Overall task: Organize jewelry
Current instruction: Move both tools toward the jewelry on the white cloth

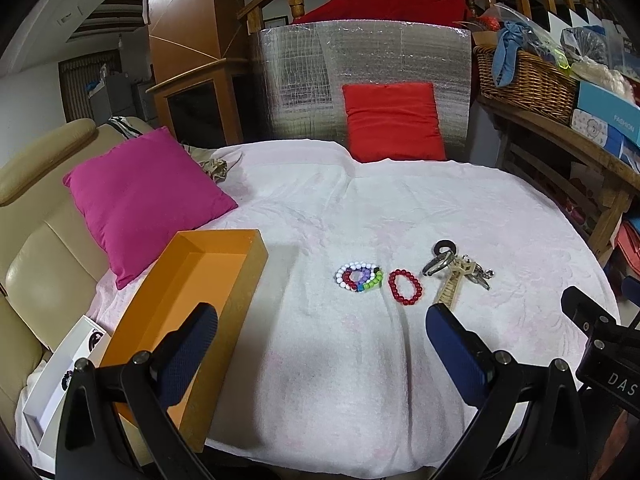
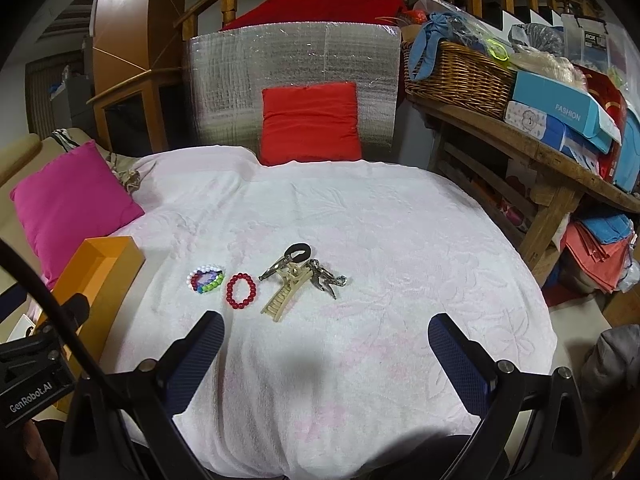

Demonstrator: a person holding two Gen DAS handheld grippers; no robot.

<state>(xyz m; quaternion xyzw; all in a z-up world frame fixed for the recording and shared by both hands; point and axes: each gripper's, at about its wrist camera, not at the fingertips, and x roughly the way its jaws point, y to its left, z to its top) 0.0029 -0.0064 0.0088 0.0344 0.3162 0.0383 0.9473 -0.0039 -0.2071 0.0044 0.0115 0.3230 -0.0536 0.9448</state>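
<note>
A multicoloured bead bracelet (image 1: 359, 277) (image 2: 205, 277), a red bead bracelet (image 1: 405, 285) (image 2: 241, 291), a beige hair claw (image 1: 456, 280) (image 2: 285, 291), a black hair tie (image 1: 445, 248) (image 2: 299, 251) and metal clips (image 1: 438, 264) (image 2: 326, 276) lie on the white towel (image 1: 340, 208) (image 2: 380, 220). An open orange box (image 1: 192, 300) (image 2: 96, 264) sits at the left. My left gripper (image 1: 320, 320) is open and empty, short of the jewelry. My right gripper (image 2: 326, 330) is open and empty, short of the hair claw.
A magenta cushion (image 1: 148, 196) (image 2: 72, 200) lies behind the box, a red cushion (image 1: 394, 122) (image 2: 310, 122) at the back against a foil panel. A wooden bench (image 2: 520, 140) with a wicker basket (image 2: 456, 76) and boxes stands at the right. A white box lid (image 1: 60, 376) lies at the left.
</note>
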